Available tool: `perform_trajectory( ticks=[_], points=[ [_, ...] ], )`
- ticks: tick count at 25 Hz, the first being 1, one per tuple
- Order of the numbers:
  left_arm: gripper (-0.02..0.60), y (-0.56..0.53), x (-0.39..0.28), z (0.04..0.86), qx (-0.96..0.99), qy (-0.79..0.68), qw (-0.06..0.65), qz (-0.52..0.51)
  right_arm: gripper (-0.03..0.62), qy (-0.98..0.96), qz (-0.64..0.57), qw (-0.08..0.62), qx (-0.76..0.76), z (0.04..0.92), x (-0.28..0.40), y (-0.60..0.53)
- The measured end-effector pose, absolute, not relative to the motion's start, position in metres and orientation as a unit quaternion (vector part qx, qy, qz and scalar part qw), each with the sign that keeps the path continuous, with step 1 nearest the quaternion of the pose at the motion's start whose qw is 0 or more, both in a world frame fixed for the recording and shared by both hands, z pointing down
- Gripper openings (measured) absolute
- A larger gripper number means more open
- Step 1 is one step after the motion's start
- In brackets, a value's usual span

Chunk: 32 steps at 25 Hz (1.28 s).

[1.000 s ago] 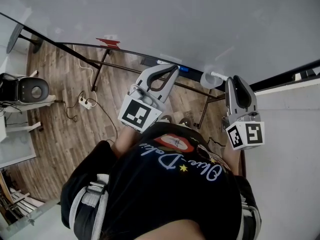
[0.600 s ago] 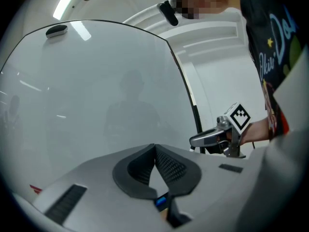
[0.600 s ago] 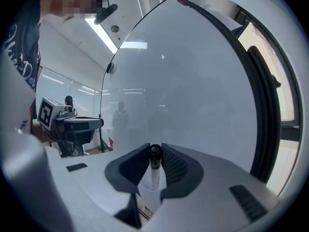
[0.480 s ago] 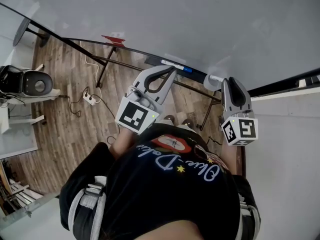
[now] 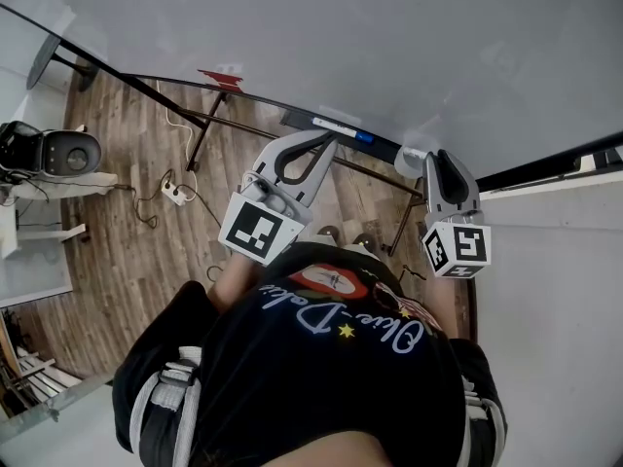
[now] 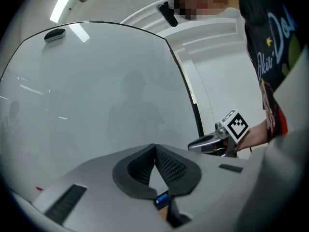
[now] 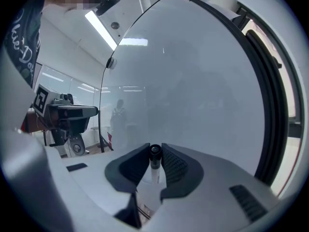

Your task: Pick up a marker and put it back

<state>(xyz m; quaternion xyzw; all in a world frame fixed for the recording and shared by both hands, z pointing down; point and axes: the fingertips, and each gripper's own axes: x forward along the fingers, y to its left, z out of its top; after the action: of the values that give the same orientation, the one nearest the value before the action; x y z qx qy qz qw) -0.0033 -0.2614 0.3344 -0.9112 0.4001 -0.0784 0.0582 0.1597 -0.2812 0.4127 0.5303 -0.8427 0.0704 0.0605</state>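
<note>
Two grippers, head view: the left gripper (image 5: 332, 137) and the right gripper (image 5: 434, 155) are held up side by side, both pointing at a whiteboard (image 5: 389, 47).
Person, head view: a black printed T-shirt (image 5: 321, 358) fills the lower middle of the frame, and each gripper's marker cube sits nearest the body.
Floor, head view: wooden boards (image 5: 117, 232) show at the left, with a power strip (image 5: 167, 199) and its cable lying on them.
Left gripper, left gripper view: the jaws of the left gripper (image 6: 155, 147) meet at their tips and nothing is gripped between the pads.
Gap behind the tips, left gripper view: a small blue patch (image 6: 161, 197) shows through it; what it is cannot be told.
Surroundings, left gripper view: the whiteboard (image 6: 96, 91) fills the left and middle, and the right gripper (image 6: 193, 144) shows at the right with its cube behind it.
Right gripper, right gripper view: the jaws of the right gripper (image 7: 155, 152) are closed partway on a marker (image 7: 154, 172), with one pad pressing each side.
Marker, right gripper view: white barrel and black cap; it lies along the jaws with the cap at the fingertips, pointing at the whiteboard (image 7: 193, 81).
Surroundings, right gripper view: the left gripper (image 7: 94, 111) shows at the left, well apart from the marker.
</note>
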Motion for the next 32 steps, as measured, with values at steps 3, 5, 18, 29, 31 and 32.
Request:
perform_trajectory(
  ticks=[3,5,18,29,31,32],
  points=[
    [0.003,-0.260,-0.004,0.335,-0.911,0.401,0.057,-0.080,0.072,-0.841,0.071,0.063,0.533,0.418,0.160,-0.281],
    [0.003,-0.260,-0.005,0.336,-0.911,0.401,0.057,-0.082,0.072,-0.840,0.072,0.064,0.535,0.420,0.160,-0.279],
    [0.003,-0.258,-0.003,0.335,-0.915,0.393,0.053,-0.073,0.074,-0.834,0.068,0.085,0.541,0.430,0.160,-0.269],
    [0.005,-0.257,0.004,0.333,-0.921,0.380,0.055,-0.061,0.075,-0.829,0.064,0.103,0.546,0.434,0.160,-0.261],
    [0.005,-0.256,0.005,0.334,-0.922,0.378,0.055,-0.060,0.075,-0.829,0.064,0.104,0.546,0.434,0.160,-0.259],
    [0.003,-0.255,0.006,0.334,-0.923,0.377,0.055,-0.060,0.077,-0.828,0.064,0.104,0.547,0.433,0.160,-0.259]
  ],
)
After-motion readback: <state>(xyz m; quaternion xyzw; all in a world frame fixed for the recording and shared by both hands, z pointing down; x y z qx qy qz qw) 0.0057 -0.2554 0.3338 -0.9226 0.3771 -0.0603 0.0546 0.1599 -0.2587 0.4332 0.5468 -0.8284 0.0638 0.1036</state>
